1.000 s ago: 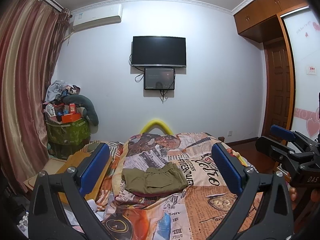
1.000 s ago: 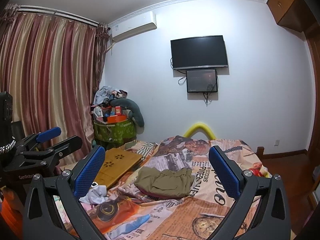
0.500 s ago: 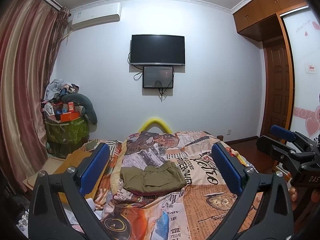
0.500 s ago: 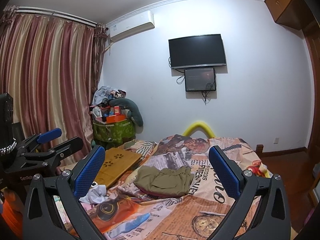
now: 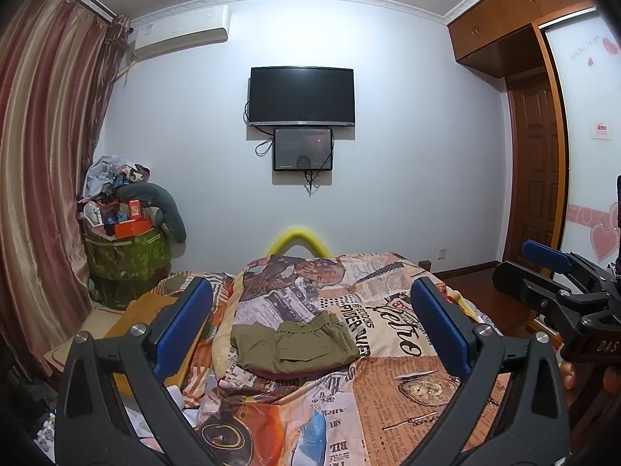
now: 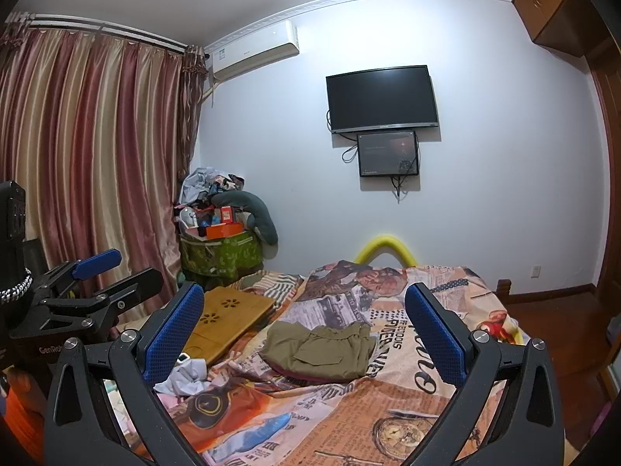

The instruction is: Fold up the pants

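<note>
Olive-green pants (image 5: pixel 295 343) lie folded in a compact rectangle on the bed's printed cover (image 5: pixel 392 384), over a dark red layer at their front edge. They also show in the right wrist view (image 6: pixel 322 351). My left gripper (image 5: pixel 310 326) is open and empty, held well back from the pants and above the bed. My right gripper (image 6: pixel 304 330) is open and empty too, equally far back. Each gripper shows at the edge of the other's view: the right one (image 5: pixel 551 283) and the left one (image 6: pixel 101 275).
A wooden lap tray (image 6: pixel 229 316) lies left of the pants, with crumpled white cloth (image 6: pixel 186 376) in front of it. A green bin piled with clutter (image 6: pixel 219 248) stands by the curtain. A TV (image 5: pixel 302 95) hangs on the far wall. A wardrobe and door stand at right.
Both views have tilted slightly upward, so the room sits a little lower in frame. The pants have not moved and both grippers stay open.
</note>
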Demonstrator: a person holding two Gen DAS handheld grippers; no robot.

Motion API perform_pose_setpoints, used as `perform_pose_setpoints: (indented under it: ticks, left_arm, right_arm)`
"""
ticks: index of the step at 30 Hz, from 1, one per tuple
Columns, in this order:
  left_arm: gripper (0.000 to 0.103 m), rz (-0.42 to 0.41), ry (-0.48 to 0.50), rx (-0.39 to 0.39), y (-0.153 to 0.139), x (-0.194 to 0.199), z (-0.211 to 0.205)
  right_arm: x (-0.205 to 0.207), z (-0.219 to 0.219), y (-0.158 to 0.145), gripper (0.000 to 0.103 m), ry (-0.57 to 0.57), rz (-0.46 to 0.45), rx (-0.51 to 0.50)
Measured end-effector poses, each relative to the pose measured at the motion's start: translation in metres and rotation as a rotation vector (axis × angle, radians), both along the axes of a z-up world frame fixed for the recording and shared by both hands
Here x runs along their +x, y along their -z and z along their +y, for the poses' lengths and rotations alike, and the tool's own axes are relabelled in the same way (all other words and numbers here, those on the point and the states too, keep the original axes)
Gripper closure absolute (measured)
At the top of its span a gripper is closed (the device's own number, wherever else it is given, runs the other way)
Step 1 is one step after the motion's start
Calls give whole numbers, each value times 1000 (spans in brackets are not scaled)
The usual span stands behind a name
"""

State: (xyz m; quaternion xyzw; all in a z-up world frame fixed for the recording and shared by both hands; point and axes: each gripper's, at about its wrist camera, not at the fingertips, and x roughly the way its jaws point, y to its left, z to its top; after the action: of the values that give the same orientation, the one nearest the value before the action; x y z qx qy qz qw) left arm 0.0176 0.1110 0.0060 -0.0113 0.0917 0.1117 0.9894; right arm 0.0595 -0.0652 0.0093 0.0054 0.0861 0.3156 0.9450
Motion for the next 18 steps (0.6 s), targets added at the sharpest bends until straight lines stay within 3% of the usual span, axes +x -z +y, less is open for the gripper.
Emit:
perform_pose_setpoints:
  ticks: [18]
  left_arm:
    - [0,13,30,-12,0,-1,-1]
  right_arm:
    - [0,-1,0,0,4,3,-1]
